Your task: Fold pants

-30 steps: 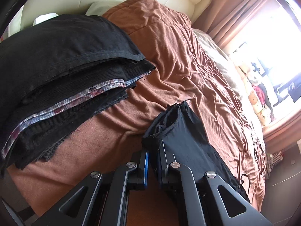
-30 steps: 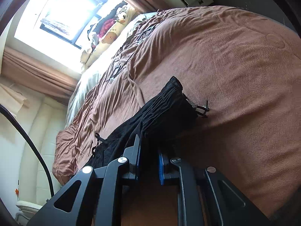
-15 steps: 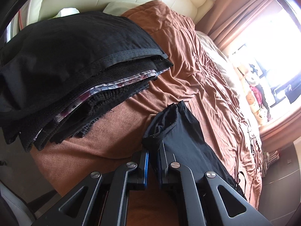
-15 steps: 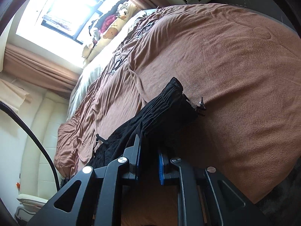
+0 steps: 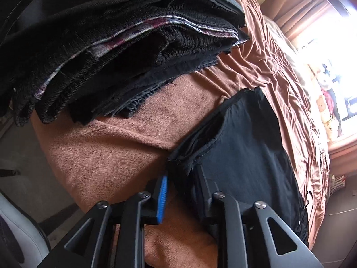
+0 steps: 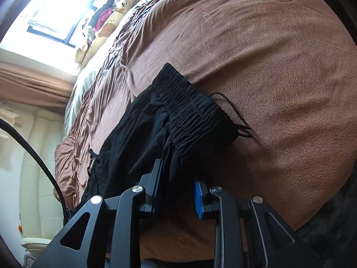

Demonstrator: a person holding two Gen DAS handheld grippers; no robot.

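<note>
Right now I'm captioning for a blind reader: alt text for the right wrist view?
Black pants lie on a brown blanket, elastic waistband nearest the right gripper, whose jaws have just been opening, cloth loose between them.

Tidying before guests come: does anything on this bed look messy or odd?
The stack of dark folded clothes juts past the brown bedspread edge, layers uneven. The black pants' drawstring trails loose beside the waistband.

Black pants (image 5: 241, 147) on a brown blanket (image 5: 116, 151); plaid stripe in black stack (image 5: 93, 44).
</note>
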